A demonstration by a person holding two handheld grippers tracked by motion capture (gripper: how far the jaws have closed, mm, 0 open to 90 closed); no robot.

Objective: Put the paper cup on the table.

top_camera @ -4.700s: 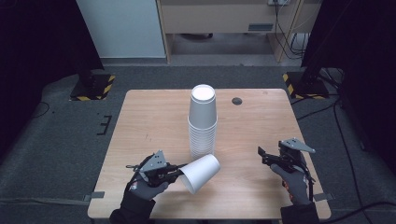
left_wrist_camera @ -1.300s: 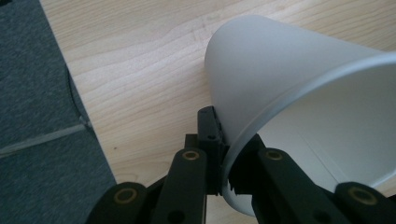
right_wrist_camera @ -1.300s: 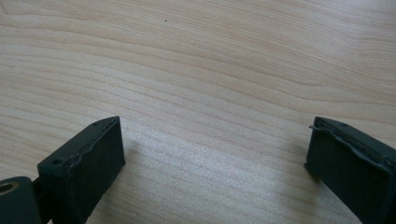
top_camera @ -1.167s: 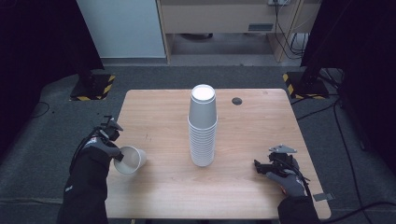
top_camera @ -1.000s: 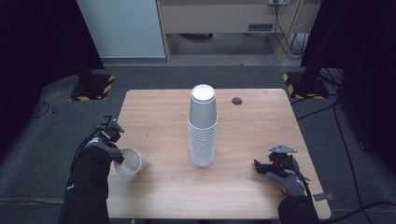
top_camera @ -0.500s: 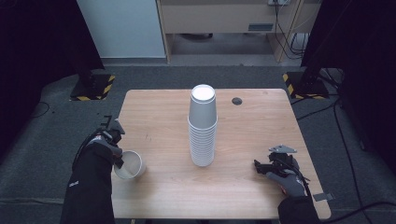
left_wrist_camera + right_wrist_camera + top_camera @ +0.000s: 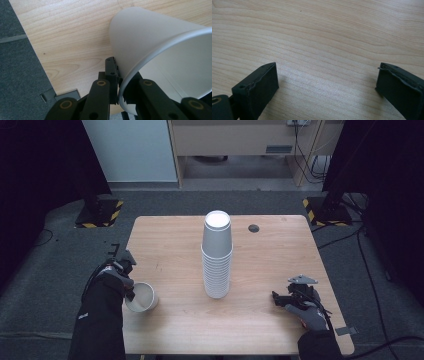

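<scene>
Left gripper (image 7: 119,86) clamped on white cup's (image 7: 141,297) rim at table's (image 7: 280,250) near left; cup stack (image 7: 217,255) centre; right gripper (image 7: 327,87) spread apart, near right.

The light came from above and fell mostly on the wooden table (image 7: 280,250), which was bright, while the room around it stayed very dark. The stack of cups (image 7: 217,255) threw only a small soft shadow at its base. The high view was a little soft and grainy. In the left gripper view, the white cup (image 7: 160,62) was evenly lit without glare, and the nearest black jaws were slightly blurred.
</scene>
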